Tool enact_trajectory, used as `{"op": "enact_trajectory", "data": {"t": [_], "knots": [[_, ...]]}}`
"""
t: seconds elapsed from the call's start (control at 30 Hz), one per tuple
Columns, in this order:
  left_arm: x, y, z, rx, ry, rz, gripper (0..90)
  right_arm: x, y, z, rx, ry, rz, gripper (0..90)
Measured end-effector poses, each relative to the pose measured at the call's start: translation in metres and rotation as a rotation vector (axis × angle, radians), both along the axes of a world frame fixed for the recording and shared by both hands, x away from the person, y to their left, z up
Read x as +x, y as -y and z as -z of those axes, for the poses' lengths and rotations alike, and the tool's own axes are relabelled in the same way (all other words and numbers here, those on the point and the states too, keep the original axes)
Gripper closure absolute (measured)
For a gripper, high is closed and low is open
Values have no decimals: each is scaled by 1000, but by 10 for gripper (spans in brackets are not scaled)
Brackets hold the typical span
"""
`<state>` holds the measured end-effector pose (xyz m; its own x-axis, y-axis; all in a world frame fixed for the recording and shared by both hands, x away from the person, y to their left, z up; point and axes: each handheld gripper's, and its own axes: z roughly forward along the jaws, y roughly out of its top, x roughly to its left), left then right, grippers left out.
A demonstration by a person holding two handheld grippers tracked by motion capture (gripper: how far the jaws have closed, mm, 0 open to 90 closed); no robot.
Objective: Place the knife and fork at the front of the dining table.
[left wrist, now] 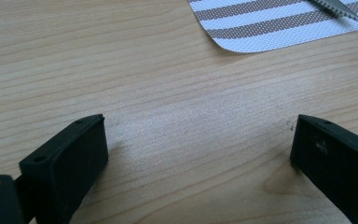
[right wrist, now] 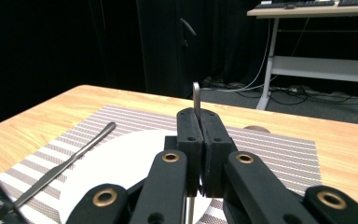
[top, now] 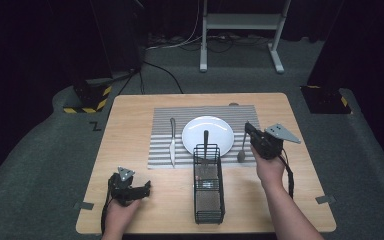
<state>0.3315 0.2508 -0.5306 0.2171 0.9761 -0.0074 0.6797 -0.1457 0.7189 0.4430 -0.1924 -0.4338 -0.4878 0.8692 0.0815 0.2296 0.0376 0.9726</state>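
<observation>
Nearest the front edge of the wooden desk (top: 130,210), I'm resting the left gripper (top: 130,189) by its front left corner, jaws spread over bare wood. Moving rightward, the black wire basket (top: 208,187) is sitting beside the round white plate (top: 207,132). I'm pinching the slim metal spoon (top: 242,147) in the right gripper (top: 252,132) over the striped placemat's (top: 162,150) right edge.

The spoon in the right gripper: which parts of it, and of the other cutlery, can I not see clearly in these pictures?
- Spoon: in the right gripper view, the right gripper covers its middle, and the bottom edge cuts off its bowl.
- Knife: in the left gripper view, the top edge cuts off all but its serrated tip.
- Utensil in the wire basket: in the high view, too small to identify.
</observation>
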Motion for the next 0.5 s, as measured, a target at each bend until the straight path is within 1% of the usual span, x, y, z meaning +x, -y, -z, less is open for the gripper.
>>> {"op": "enact_trajectory", "data": {"t": [0.07,0.13,0.37,0.5], "knots": [[-1,0,0,2,1,-3,42,7,-2,1,-7,-6,-2,885],[-1,0,0,1,-2,-5,42,16,-4,2,4,-23,-1,886],[-2,0,0,2,-1,-7,42,35,-11,9,13,-38,6,885],[-3,0,0,4,-1,-9,42,50,-13,16,23,-50,11,881]]}}
